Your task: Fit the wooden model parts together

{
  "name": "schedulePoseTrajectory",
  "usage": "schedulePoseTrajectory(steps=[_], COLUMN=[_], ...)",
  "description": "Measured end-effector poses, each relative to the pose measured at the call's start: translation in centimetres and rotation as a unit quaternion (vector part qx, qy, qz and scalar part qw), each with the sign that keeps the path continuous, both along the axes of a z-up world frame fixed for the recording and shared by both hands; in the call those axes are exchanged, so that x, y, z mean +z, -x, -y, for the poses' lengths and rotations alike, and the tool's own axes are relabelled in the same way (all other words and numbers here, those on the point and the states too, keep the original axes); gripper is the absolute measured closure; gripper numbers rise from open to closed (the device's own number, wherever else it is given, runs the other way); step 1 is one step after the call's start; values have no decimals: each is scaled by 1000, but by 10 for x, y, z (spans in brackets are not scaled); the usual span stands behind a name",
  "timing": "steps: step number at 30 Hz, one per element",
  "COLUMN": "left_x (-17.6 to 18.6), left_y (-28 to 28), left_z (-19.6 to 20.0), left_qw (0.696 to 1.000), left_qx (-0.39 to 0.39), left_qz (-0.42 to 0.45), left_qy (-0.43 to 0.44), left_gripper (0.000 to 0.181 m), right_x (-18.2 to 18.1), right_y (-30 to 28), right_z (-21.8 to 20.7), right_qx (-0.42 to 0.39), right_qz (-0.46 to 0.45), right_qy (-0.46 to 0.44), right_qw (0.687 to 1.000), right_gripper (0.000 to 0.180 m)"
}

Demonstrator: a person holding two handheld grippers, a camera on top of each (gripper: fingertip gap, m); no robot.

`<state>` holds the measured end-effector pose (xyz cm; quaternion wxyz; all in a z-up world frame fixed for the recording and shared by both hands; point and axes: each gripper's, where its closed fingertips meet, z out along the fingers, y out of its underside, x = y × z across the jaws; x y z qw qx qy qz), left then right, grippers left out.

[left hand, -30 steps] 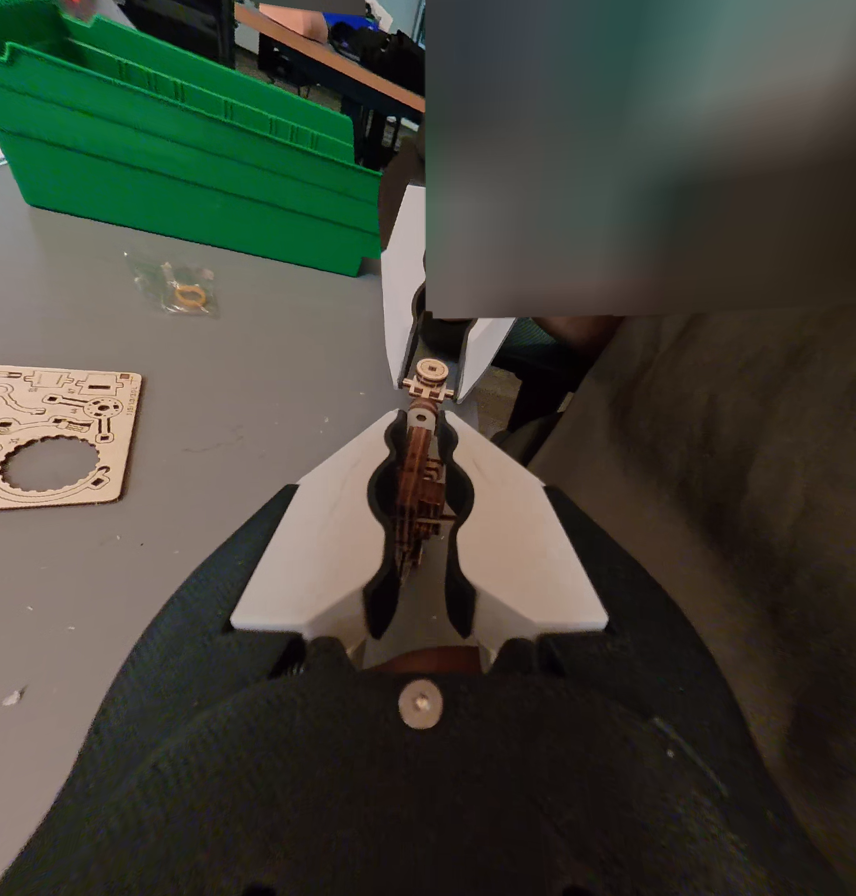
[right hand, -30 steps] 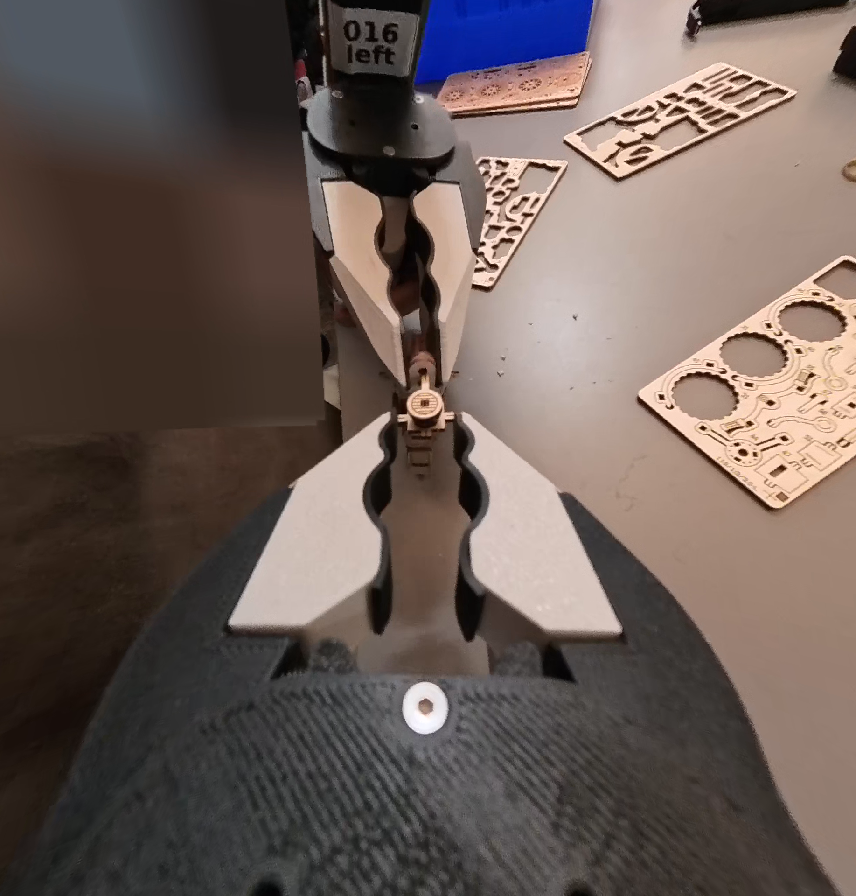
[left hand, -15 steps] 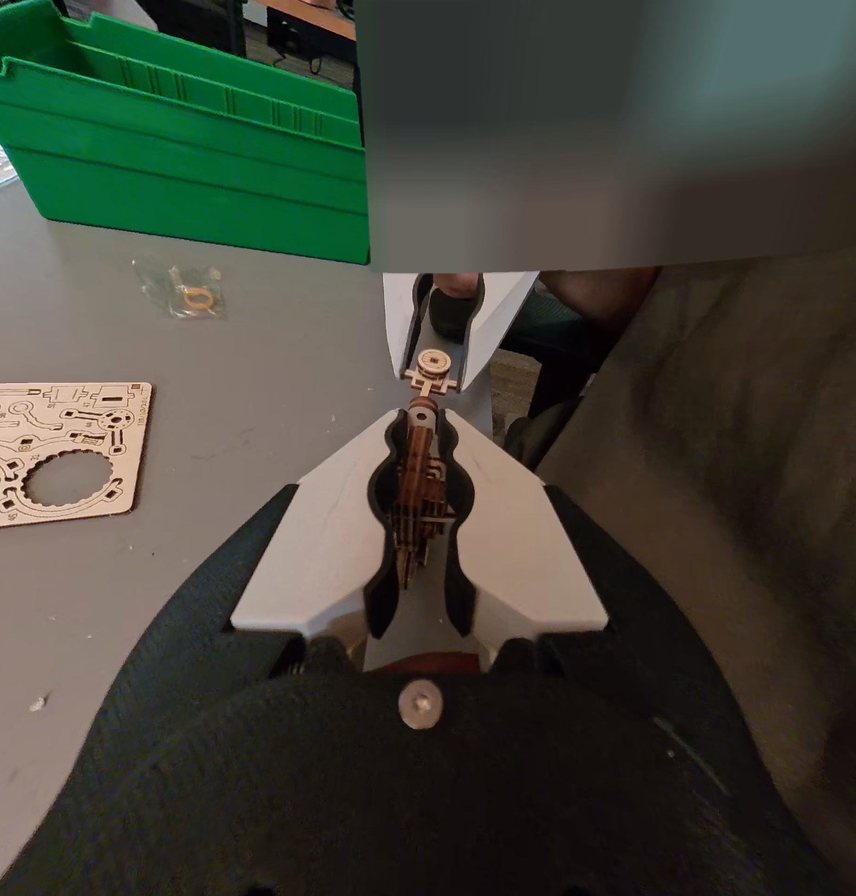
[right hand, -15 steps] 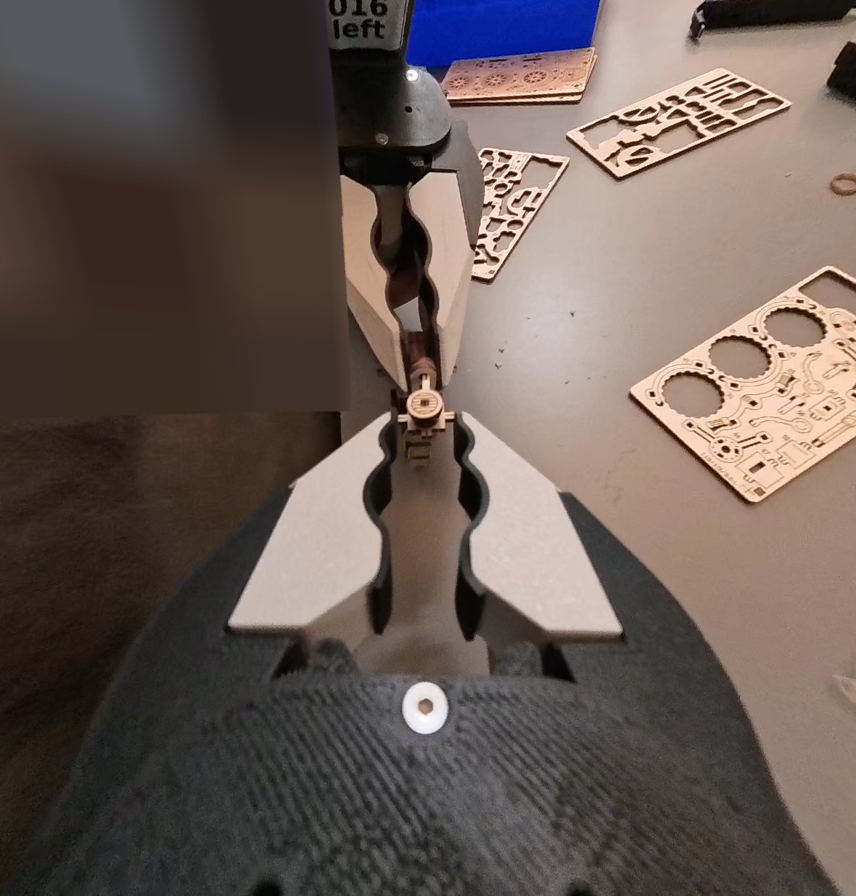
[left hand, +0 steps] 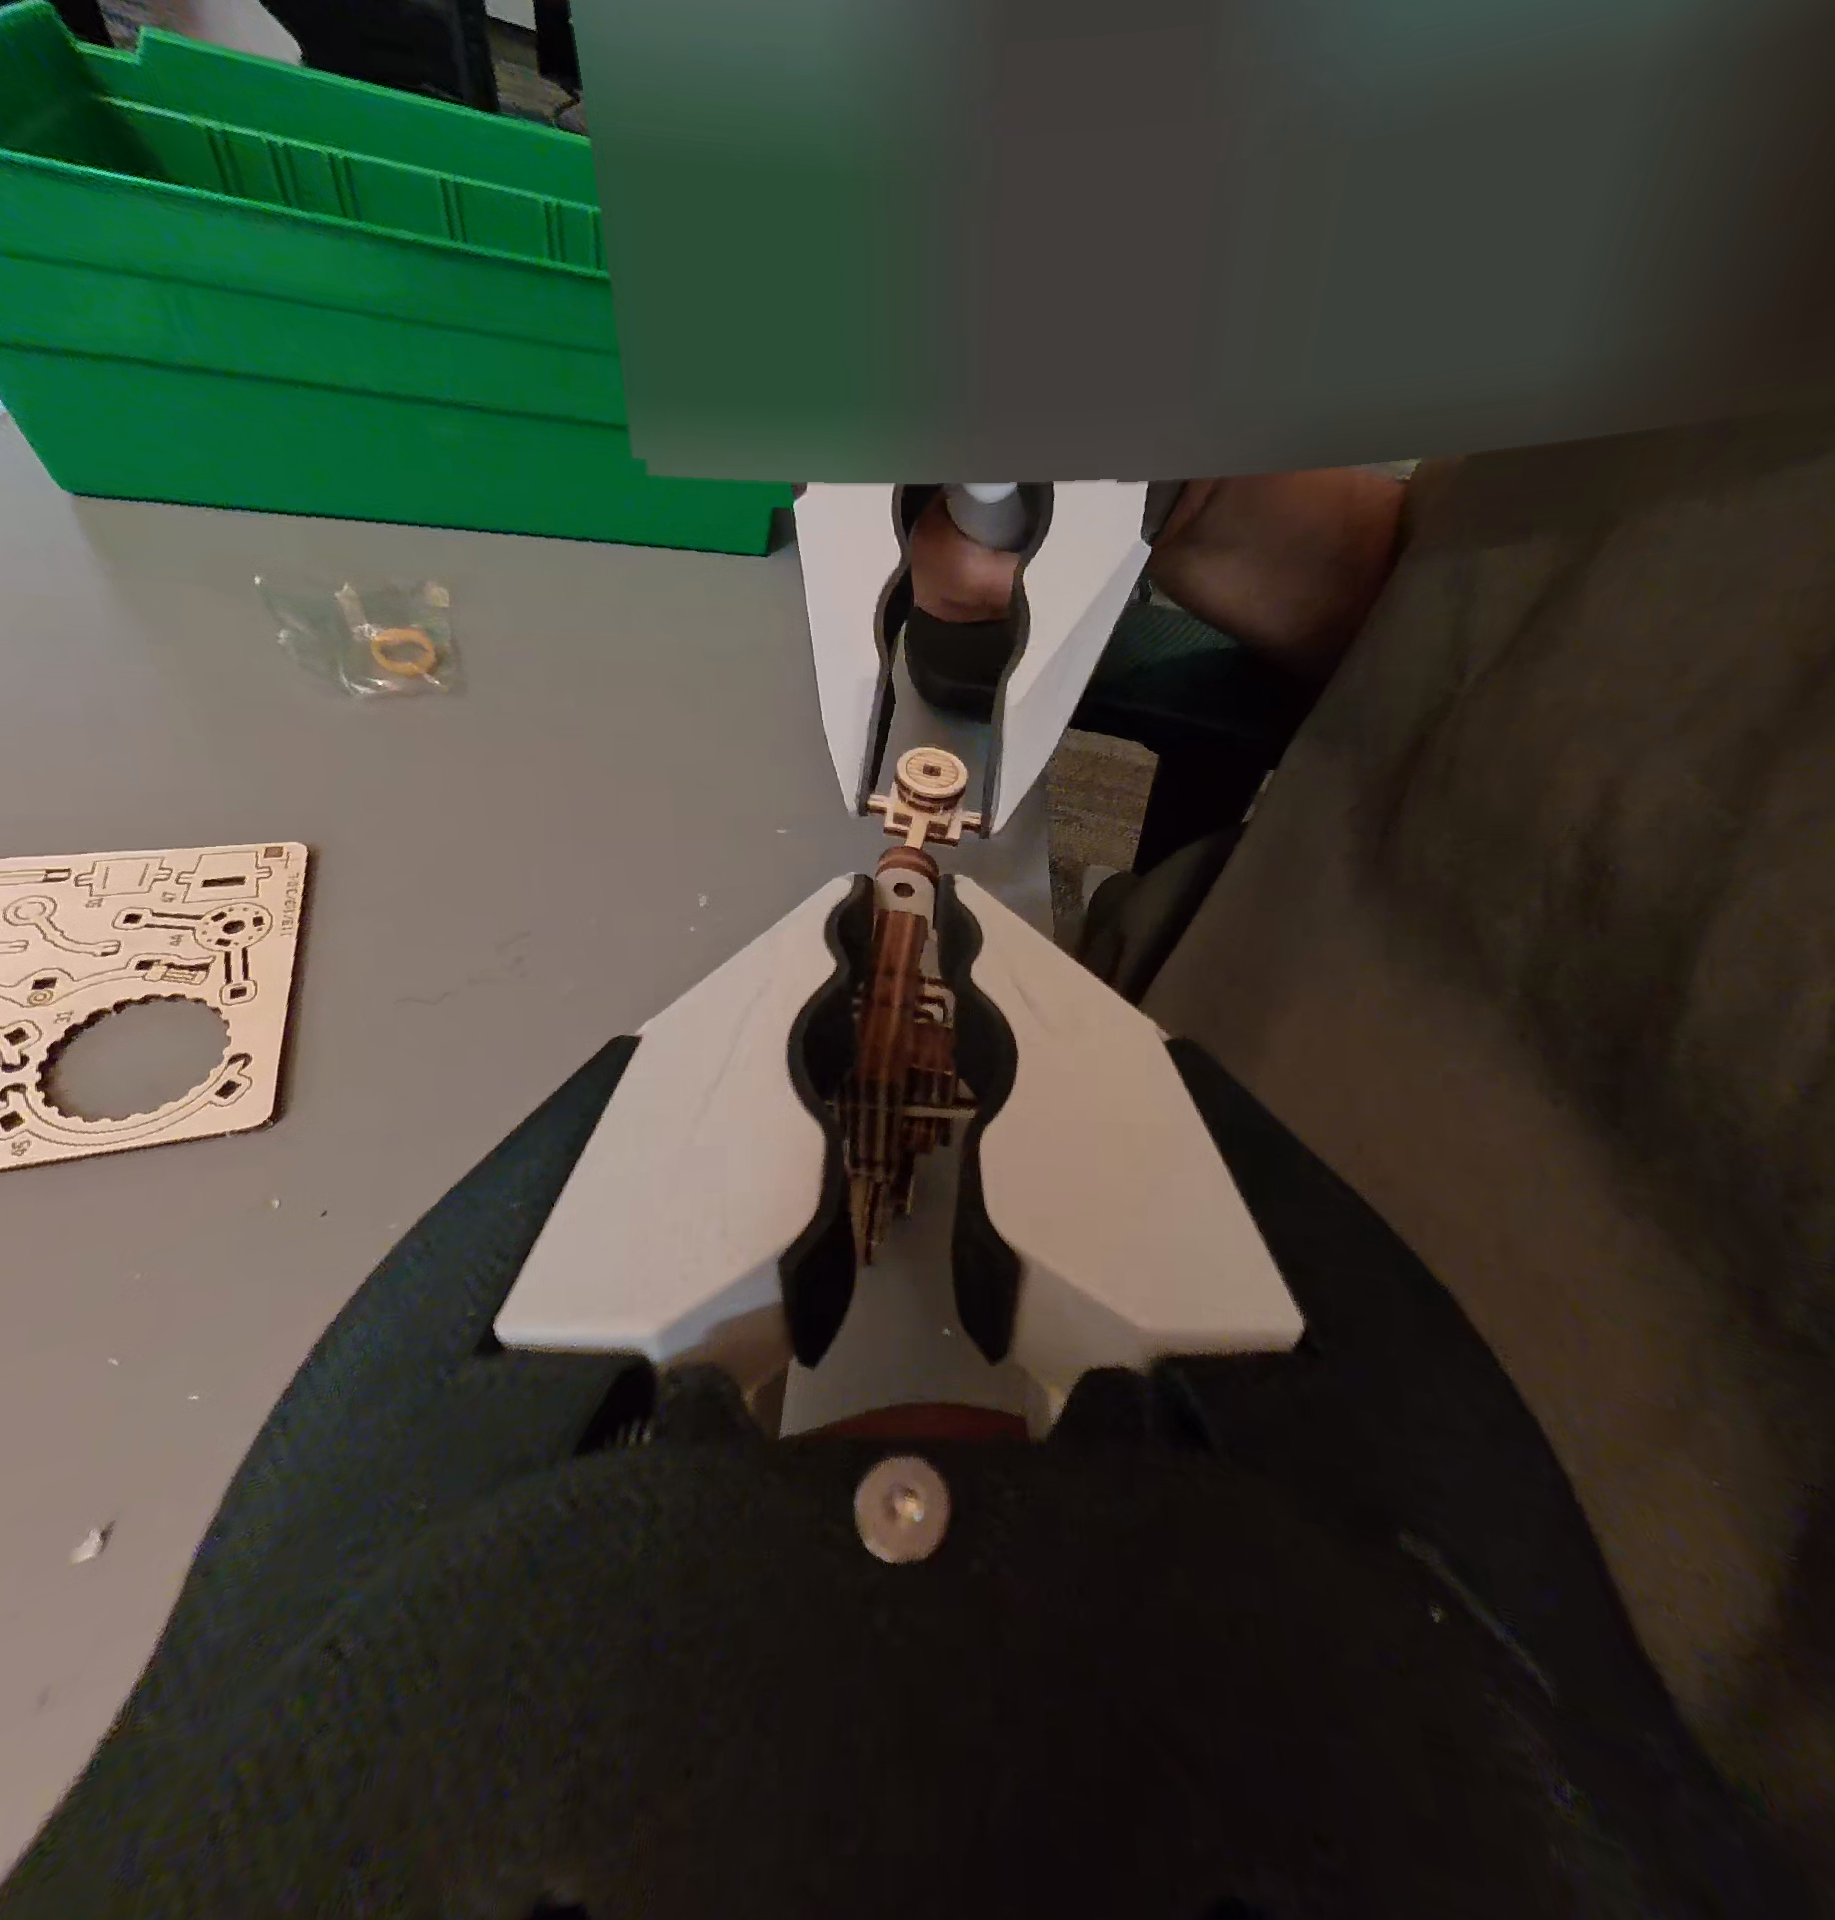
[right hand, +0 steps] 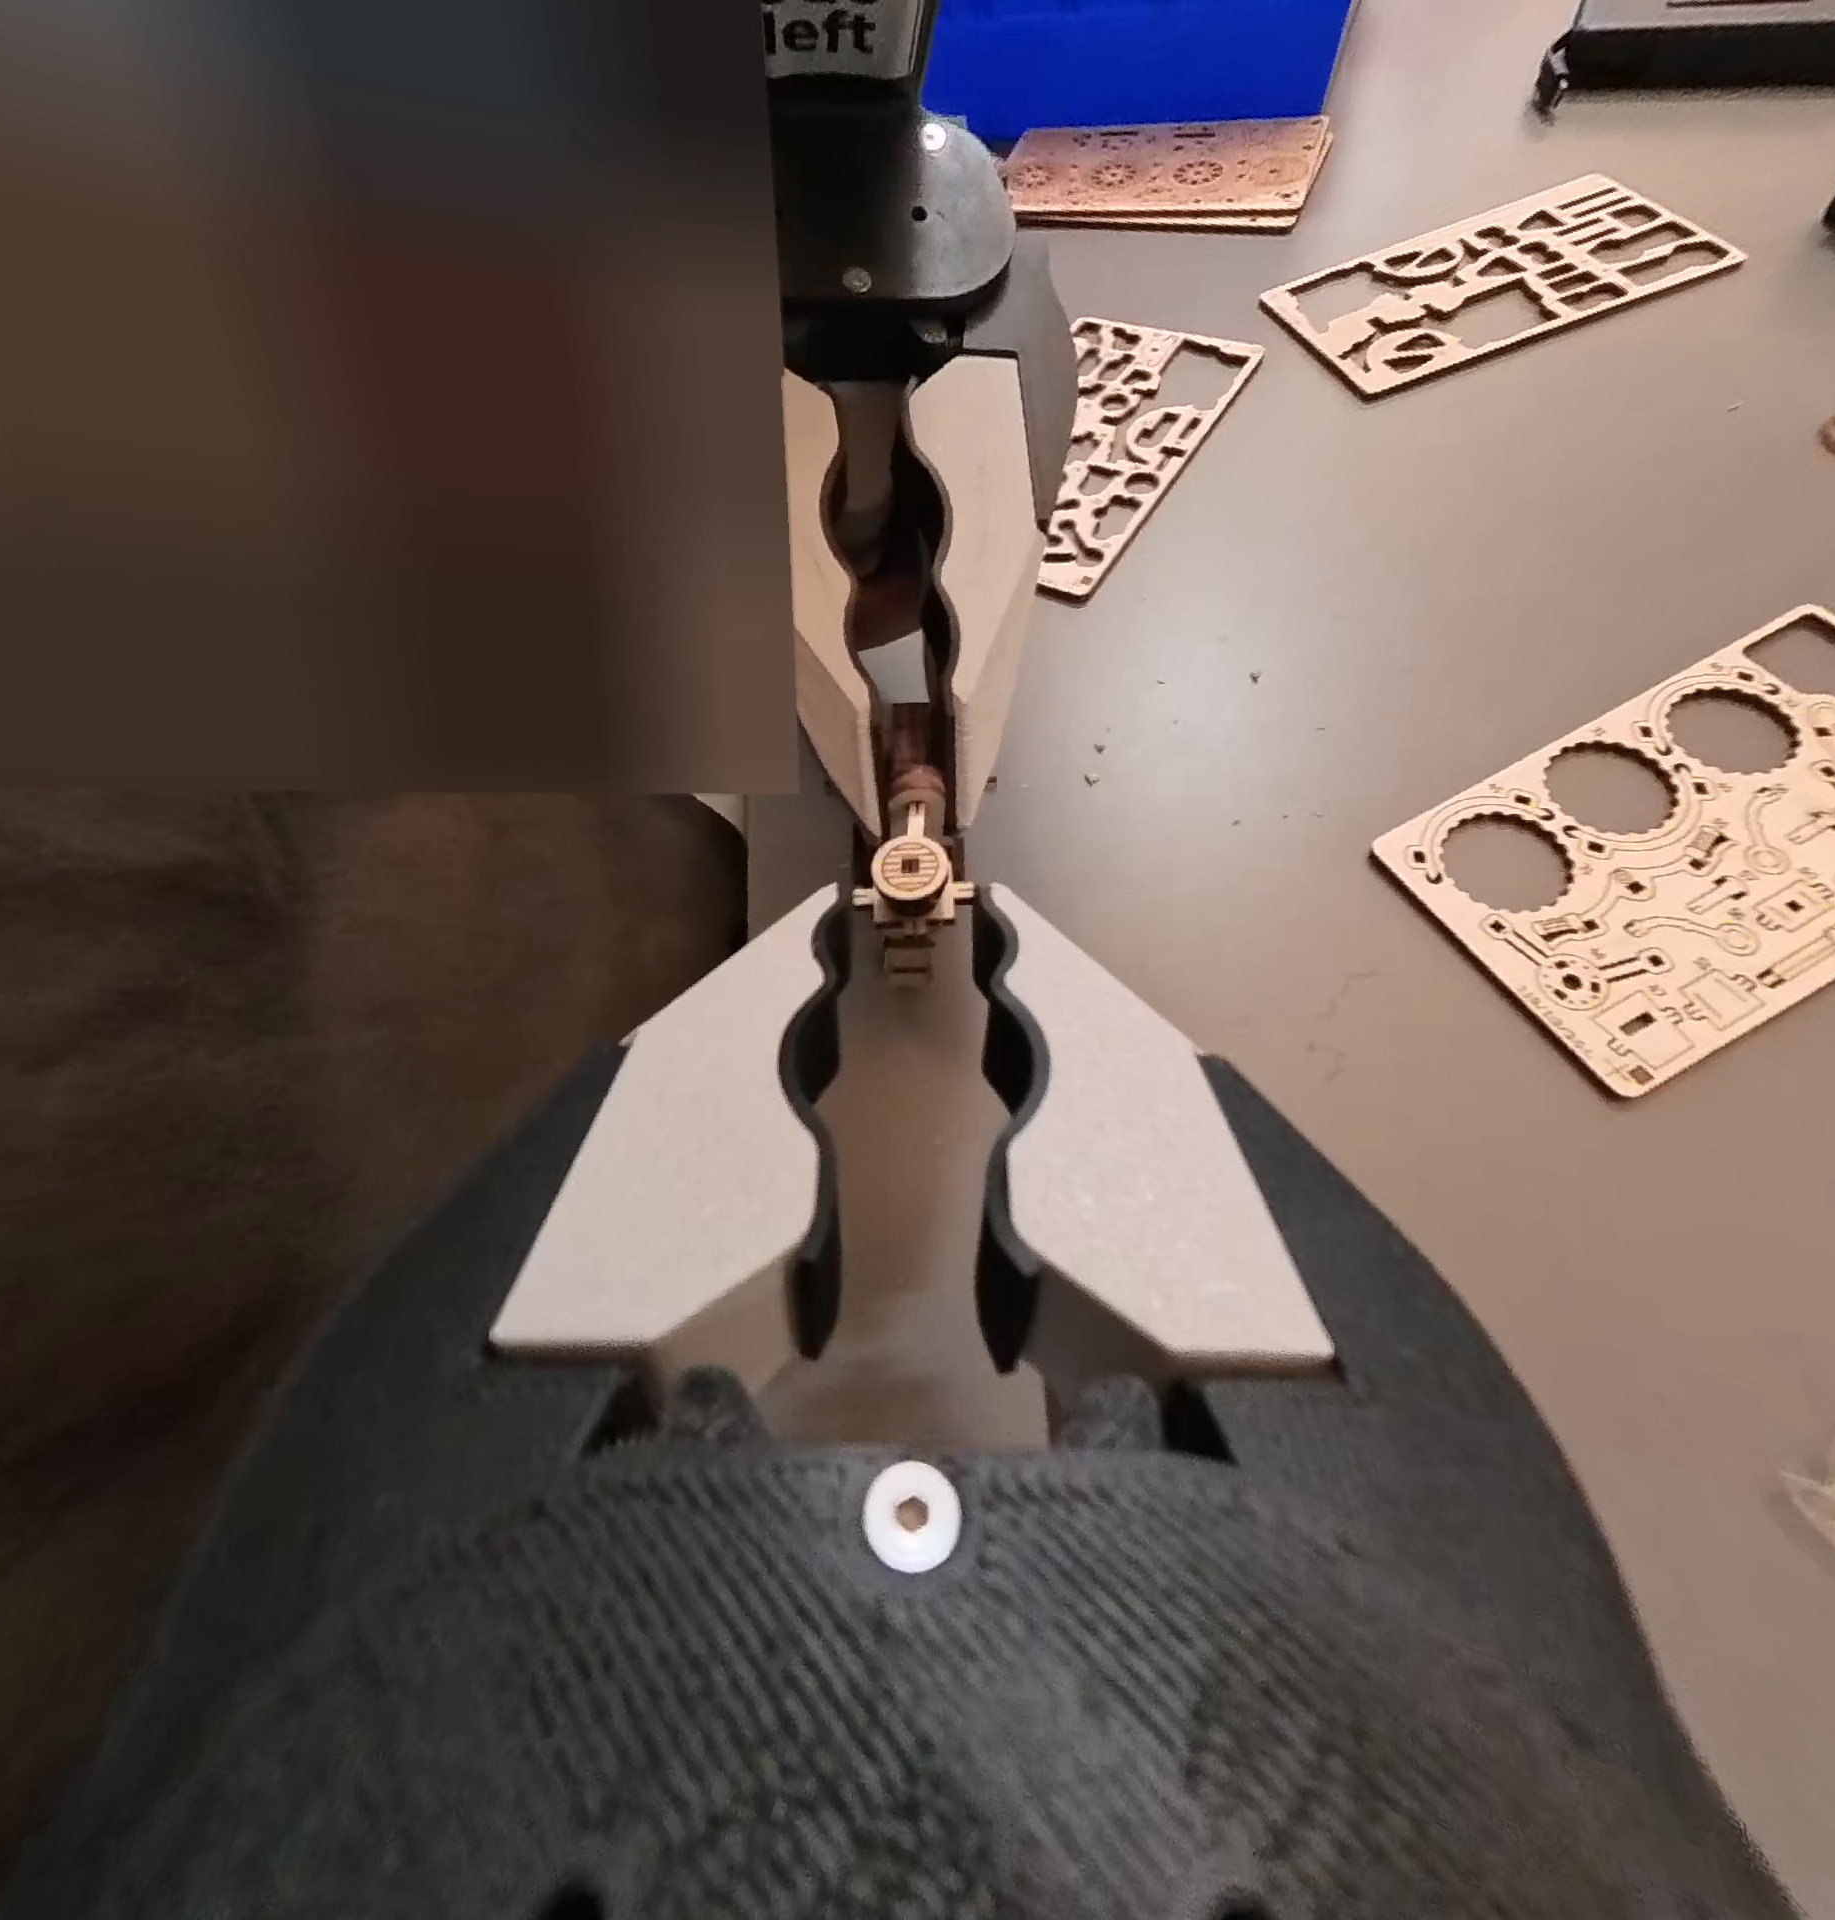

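Two tongs meet tip to tip above a grey worktop [right hand: 1412,644]: the left tongs [left hand: 905,891] clamp a dark wooden assembly [left hand: 892,1049], the right tongs [right hand: 913,902] pinch a small pale wheel part [right hand: 908,864]. Four punched wooden sheets [right hand: 1640,894] and one stack [right hand: 1167,171] lie beyond; a green bin [left hand: 269,343] stands behind.
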<state>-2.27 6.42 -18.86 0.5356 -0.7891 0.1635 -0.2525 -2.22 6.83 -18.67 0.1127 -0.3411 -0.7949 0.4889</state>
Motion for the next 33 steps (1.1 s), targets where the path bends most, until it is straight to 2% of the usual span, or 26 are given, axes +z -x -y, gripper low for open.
schedulePoseTrajectory(steps=[13,23,26,29,33], left_x=[-1,-3,-2,-2,-2], left_y=[-5,-7,1,10,14], left_z=[1,-2,-2,-3,-4], left_qw=[999,997,997,996,997], left_qx=[-19,-11,5,23,35], left_qz=[-33,-73,-80,-86,-69], left_qy=[11,19,22,19,12], left_gripper=[171,170,171,171,171], right_x=[-3,-5,-22,-58,-86], right_y=[-3,-6,-1,6,12], right_z=[0,-3,-19,-46,-62], right_qx=[44,27,-5,-58,-92], right_qz=[-34,13,23,65,100], right_qy=[-52,-8,-52,-111,-138], right_qw=[997,1000,998,990,981], right_gripper=[159,159,159,159,158])
